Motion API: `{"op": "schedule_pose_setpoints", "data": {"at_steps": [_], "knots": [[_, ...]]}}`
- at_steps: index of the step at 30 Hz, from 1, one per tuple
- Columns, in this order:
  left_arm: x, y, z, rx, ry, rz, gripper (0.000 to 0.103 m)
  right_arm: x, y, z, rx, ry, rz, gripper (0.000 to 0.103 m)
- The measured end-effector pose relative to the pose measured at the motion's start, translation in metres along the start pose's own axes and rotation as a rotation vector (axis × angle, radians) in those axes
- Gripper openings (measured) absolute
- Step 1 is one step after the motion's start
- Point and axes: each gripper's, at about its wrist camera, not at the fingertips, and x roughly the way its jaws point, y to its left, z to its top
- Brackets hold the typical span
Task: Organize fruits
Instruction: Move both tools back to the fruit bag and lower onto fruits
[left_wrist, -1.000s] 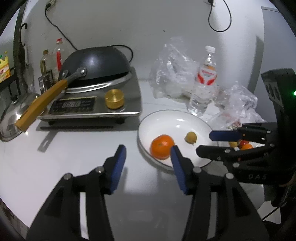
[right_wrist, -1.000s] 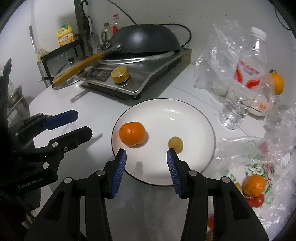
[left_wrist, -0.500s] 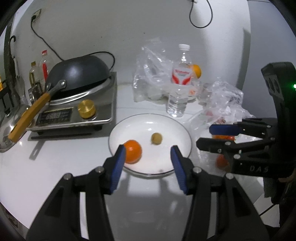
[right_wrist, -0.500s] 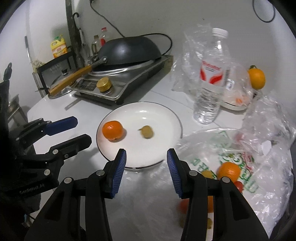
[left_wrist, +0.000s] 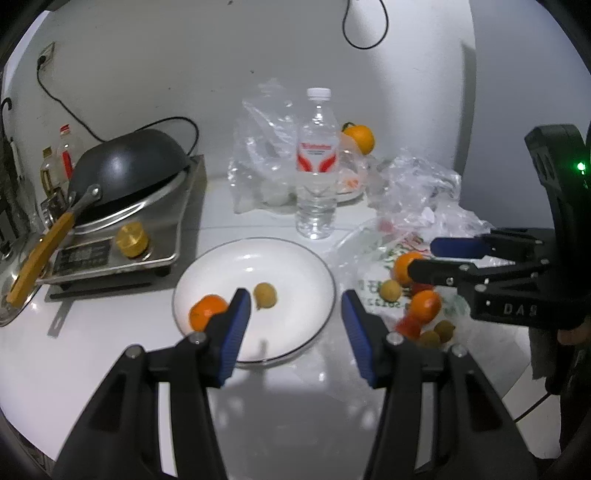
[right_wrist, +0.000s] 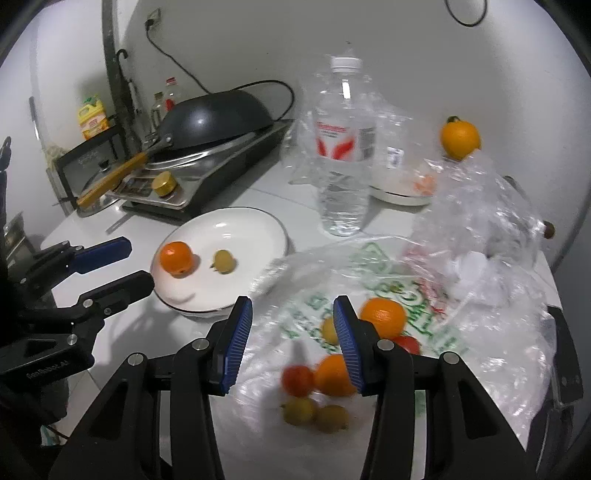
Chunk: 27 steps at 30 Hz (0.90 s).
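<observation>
Beside the white plate (left_wrist: 317, 266) with its thin dark rim are lying an orange mandarin (left_wrist: 207, 316) and a yellow-green fruit (left_wrist: 265, 295), while the clear bag (right_wrist: 369, 295) nearby is showing green and red print.

Both wrist views downward; share plate (left_wrist: 325, 273).

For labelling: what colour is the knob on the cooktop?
Gold, brass-like knob on the silver cooktop; clearest in the left wrist view.
</observation>
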Motion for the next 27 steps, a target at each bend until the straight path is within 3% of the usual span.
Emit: {"op": "schedule_pose_setpoints", "data": {"at_steps": [27], "knots": [[0.034,-0.075,0.011,0.106,0.074,-0.085,0.053,-0.014,-0.082,-0.033,0.111,-0.003,-0.052,0.048]]}}
